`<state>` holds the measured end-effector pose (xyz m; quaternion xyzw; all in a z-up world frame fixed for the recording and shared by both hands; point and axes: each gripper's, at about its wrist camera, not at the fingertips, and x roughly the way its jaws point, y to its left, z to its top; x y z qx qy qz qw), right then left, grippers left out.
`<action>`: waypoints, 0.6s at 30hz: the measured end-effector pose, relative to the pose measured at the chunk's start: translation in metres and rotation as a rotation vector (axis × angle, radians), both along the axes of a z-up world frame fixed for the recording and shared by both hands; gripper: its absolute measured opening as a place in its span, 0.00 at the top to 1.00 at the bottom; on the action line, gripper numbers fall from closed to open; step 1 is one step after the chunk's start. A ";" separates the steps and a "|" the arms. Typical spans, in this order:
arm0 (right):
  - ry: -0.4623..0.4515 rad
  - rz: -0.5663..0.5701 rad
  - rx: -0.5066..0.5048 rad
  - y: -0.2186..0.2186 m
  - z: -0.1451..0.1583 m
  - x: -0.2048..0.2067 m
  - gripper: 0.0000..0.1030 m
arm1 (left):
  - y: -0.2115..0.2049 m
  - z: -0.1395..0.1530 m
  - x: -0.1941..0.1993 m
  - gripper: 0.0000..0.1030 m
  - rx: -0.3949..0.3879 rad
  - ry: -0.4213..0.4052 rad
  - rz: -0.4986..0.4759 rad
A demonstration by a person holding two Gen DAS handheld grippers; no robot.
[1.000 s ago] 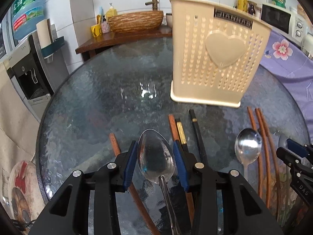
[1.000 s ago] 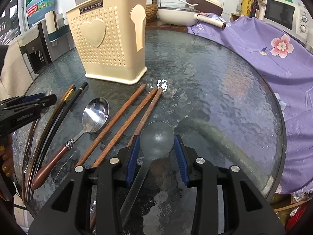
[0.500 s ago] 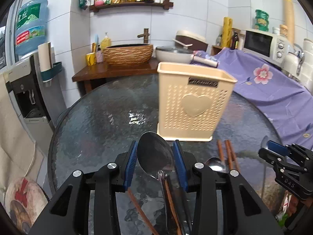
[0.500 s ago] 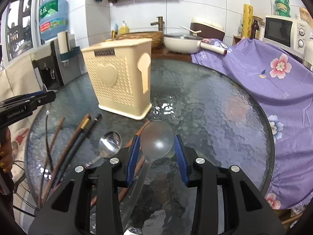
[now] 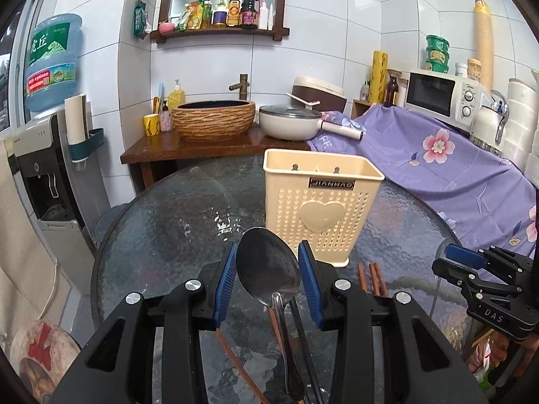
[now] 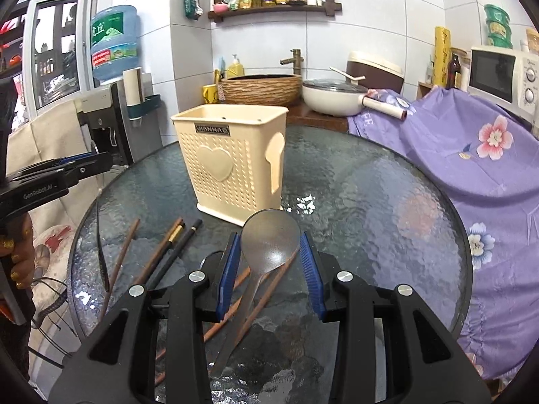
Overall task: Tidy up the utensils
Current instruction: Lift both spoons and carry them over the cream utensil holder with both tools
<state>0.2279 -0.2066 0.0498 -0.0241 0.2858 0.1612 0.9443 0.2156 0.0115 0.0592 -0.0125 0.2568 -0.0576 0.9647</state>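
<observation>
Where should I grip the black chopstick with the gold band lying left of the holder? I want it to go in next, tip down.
Grip the black chopstick near its upper end, just behind the gold band. Come from above, with the jaws across its width. It lies flat on the glass table, close beside a brown chopstick, so a side approach would probably nudge both.

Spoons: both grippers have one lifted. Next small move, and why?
Probably carry the left gripper forward over the cream holder's open top, then tip its metal spoon handle-down. Both spoons are clamped by the bowl above the glass table; the right gripper with the translucent spoon can follow.
</observation>
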 end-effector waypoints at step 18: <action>-0.183 0.039 -0.005 0.020 0.072 0.023 0.64 | -0.003 0.065 0.032 0.65 -0.069 -0.141 -0.040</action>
